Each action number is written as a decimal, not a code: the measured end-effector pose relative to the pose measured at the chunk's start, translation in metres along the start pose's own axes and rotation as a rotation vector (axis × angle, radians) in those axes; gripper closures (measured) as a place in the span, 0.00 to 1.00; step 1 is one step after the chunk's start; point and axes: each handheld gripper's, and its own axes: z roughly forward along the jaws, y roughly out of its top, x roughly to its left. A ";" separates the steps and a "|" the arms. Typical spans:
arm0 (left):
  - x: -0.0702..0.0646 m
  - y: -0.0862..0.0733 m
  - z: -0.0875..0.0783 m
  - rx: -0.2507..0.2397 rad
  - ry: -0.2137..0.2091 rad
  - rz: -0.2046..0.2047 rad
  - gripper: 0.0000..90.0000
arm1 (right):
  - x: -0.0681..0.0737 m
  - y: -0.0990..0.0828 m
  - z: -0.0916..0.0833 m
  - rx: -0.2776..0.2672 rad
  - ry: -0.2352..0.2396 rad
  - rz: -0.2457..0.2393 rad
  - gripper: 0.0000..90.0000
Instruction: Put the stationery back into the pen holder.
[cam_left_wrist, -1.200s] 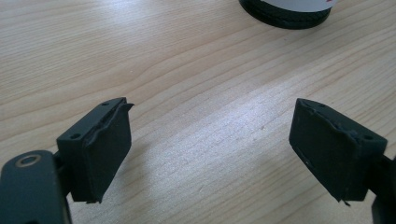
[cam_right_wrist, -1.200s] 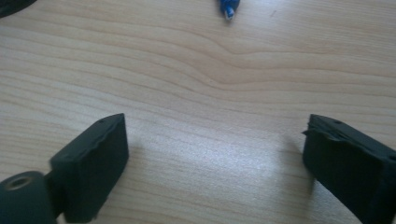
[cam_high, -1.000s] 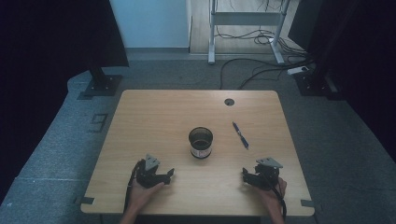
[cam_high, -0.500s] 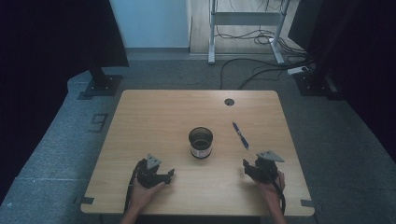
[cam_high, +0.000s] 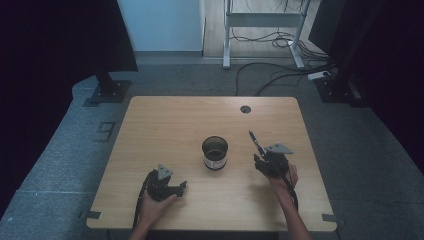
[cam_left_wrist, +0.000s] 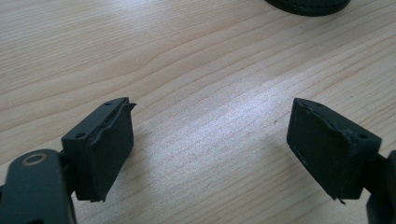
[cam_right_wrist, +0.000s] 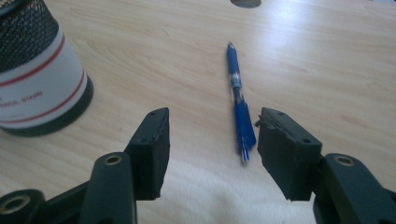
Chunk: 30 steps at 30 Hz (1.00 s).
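A blue pen (cam_right_wrist: 238, 102) lies on the wooden table (cam_high: 170, 125), right of a black mesh pen cup (cam_high: 215, 152) with a white, red-striped label. My right gripper (cam_right_wrist: 212, 140) is open just short of the pen's near end, which lies between the jaws and close to the right one. From above, the right gripper (cam_high: 267, 161) sits right of the cup, over the pen's (cam_high: 256, 140) near end. My left gripper (cam_high: 172, 187) rests open near the front edge, left of the cup. Its jaws (cam_left_wrist: 210, 140) stand wide over bare wood.
A round cable hole (cam_high: 245, 109) sits near the table's far edge. The base of the mesh cup (cam_left_wrist: 308, 4) shows at the top of the left gripper view. Beyond the table are grey carpet, cables, stand bases and a metal frame.
My right gripper has moved forward and slightly left, from the front edge up to the pen's near end. The left gripper has stayed put.
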 end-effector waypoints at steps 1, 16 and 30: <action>0.000 0.000 0.000 0.002 0.002 0.002 0.17 | 0.000 0.003 0.002 0.003 0.002 -0.002 0.48; -0.001 0.001 0.001 0.016 -0.008 0.014 0.17 | -0.012 0.031 0.040 0.040 0.040 0.005 0.52; -0.001 0.001 0.003 0.031 -0.021 0.018 0.17 | -0.025 0.046 0.075 0.091 0.045 0.015 0.55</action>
